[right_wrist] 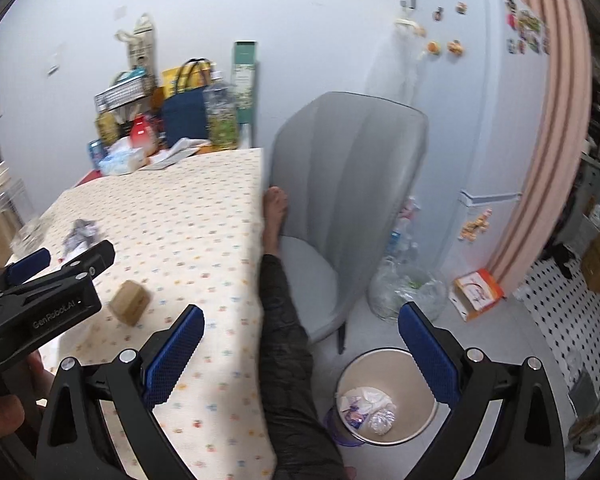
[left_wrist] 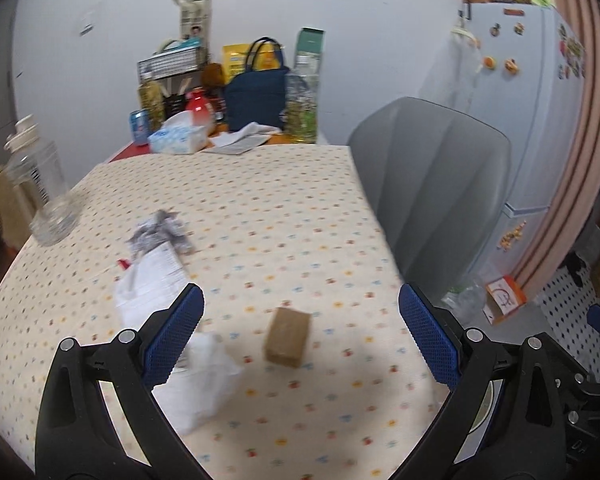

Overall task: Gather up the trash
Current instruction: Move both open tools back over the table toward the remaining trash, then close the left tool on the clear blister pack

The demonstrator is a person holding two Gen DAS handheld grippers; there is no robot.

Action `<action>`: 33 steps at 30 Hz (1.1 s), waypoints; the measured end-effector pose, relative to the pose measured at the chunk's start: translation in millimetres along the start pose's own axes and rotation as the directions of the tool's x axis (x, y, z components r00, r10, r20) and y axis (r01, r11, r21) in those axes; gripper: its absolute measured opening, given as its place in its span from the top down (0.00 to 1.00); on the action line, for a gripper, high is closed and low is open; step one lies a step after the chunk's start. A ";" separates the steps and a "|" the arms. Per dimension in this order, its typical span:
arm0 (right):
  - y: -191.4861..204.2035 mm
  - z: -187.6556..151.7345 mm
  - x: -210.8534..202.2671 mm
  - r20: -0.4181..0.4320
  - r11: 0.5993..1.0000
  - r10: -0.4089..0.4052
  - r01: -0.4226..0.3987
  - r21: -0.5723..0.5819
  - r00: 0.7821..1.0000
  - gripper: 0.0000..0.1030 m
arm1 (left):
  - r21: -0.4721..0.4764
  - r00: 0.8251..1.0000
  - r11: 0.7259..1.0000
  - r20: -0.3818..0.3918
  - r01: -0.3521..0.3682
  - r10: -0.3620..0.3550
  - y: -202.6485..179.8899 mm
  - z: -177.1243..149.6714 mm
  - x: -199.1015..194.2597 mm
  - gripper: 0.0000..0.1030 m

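Left hand-held gripper (left_wrist: 300, 320), right hand-held gripper (right_wrist: 300, 332): wide open, empty.

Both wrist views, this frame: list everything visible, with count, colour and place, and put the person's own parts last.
Table: one, cream dotted cloth, centre.
Brown block: one, tan, near table edge.
Crumpled white tissue: one, white, left of the block.
Printed paper scraps: a loose pile, white and grey, mid-left of table.
Clear bottle: one, transparent, table's left edge.
Tissue box: one, pale blue, far end.
Navy bag: one, dark blue, far end among clutter.
Chair: one, grey, right of table.
Trash bin: one, beige, on floor, holding wrappers.
Fridge: one, white with magnets, far right.
Person's leg: dark trousers, bare foot on the chair.
Left gripper: open, above the block.
Right gripper: open, empty.
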State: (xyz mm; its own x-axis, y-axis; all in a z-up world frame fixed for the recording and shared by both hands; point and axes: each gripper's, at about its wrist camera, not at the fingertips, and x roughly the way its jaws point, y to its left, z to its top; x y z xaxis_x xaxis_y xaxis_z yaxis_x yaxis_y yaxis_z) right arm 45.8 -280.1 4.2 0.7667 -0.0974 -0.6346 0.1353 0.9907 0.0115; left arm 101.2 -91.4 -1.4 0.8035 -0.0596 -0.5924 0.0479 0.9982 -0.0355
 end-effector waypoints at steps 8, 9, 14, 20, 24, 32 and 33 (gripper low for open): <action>41.8 -3.4 -1.6 0.003 0.993 0.101 -0.100 -0.064 0.995 0.07 | -0.071 0.998 0.995 -0.004 -0.067 0.067 53.7 -13.2 -7.0 0.06; 46.0 -4.2 -1.2 0.001 0.992 0.108 -0.108 -0.070 0.994 0.07 | -0.078 0.997 0.994 -0.004 -0.076 0.076 58.7 -14.4 -7.6 0.06; 69.5 -6.7 1.0 -0.010 0.985 0.134 -0.134 -0.109 0.991 0.08 | -0.117 0.993 0.986 -0.013 -0.115 0.114 84.0 -22.7 -9.6 0.06; 88.9 -10.8 5.7 -0.026 0.978 0.166 -0.168 -0.127 0.986 0.08 | -0.138 0.990 0.981 -0.034 -0.139 0.136 106.4 -34.0 -7.3 0.06; 99.1 -14.9 16.2 -0.058 0.976 0.169 -0.175 -0.128 0.984 0.11 | -0.165 0.990 0.977 -0.046 -0.138 0.132 121.9 -41.2 -4.9 0.09; 105.3 -21.9 38.5 -0.104 0.977 0.166 -0.178 -0.116 0.981 0.14 | -0.183 0.988 0.975 -0.110 -0.125 0.106 131.1 -49.9 19.5 0.27; 104.4 -22.3 40.5 -0.108 0.977 0.165 -0.177 -0.115 0.980 0.14 | -0.181 0.988 0.976 -0.116 -0.124 0.104 129.6 -50.4 23.2 0.30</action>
State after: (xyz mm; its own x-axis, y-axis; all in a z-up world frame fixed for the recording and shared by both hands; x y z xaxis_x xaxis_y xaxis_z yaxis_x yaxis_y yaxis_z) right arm 77.0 -178.5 -37.5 0.7066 0.0783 -0.7033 -0.0757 0.9965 0.0349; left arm 96.1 36.6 -60.2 0.7296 0.0450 -0.6824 -0.1605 0.9812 -0.1068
